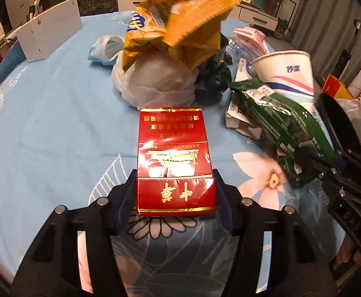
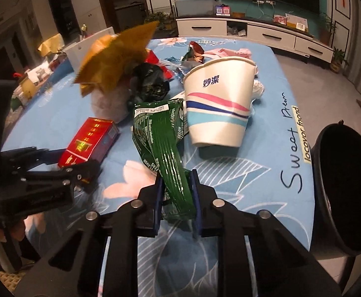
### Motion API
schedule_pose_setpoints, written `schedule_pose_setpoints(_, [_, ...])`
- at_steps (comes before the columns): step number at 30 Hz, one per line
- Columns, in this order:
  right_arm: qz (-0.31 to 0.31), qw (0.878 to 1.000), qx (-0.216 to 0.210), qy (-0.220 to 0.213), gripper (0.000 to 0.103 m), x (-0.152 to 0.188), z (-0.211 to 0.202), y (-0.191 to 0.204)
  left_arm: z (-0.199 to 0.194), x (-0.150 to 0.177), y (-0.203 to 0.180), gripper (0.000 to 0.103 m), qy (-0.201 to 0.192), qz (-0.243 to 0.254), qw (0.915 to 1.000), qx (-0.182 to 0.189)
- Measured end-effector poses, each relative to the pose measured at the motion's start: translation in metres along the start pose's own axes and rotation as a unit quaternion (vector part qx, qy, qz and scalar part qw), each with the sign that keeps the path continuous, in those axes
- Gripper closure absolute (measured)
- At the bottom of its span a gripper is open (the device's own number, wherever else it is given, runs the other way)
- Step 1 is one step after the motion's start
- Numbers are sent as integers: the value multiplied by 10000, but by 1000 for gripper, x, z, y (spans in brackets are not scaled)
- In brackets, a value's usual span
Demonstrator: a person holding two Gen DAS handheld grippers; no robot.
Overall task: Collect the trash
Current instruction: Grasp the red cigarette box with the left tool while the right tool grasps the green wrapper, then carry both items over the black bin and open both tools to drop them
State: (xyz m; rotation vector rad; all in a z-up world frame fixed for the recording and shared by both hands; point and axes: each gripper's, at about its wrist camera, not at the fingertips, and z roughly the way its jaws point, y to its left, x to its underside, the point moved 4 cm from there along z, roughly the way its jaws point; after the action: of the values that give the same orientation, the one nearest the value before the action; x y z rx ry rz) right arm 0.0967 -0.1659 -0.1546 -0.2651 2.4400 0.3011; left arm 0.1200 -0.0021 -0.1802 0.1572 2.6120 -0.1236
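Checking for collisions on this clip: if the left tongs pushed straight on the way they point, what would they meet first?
Beyond the red box the left tongs grip, probably the white plastic bag under the yellow wrapper; depth is unclear.

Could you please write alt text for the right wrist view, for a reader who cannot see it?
The right gripper is shut on a crumpled green wrapper over a blue floral tablecloth. Beyond stand a paper cup and a trash pile; at left the left gripper holds a red box, with a black bin at right.
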Motion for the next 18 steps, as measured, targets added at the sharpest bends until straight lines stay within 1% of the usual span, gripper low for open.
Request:
schedule_pose_setpoints(2, [0,9999,-95,-66,85,3,-10,2,-8,3,2,45,-92,41,9999,-13])
schedule_pose_setpoints(5, [-50,9996,-192,-222,85,7,-33,4,-28,8,2,45,-213,124,9996,98])
schedule_pose_setpoints(8, [-21,9983,-241,-533,85,6,-62,0,-49,12,-3,45,-337,289,9988,187])
schedule_pose_setpoints(11, [240,9949,-213,-955,85,3,-90,-15,-70,9,-19,45,-519,462,9971,311])
schedule_pose_setpoints(13, [464,9911,-85,-1244,85,0,-107,-32,-82,3,-34,45,-655,600,9952,402])
schedule_pose_setpoints(15, [640,9877,28,-1428,85,2,-117,-47,-91,-3,-51,45,-790,766,9927,486])
schedule_pose_setpoints(18, [928,9828,255,-1575,85,8,-127,-72,-99,-13,-79,45,-921,1035,9882,645])
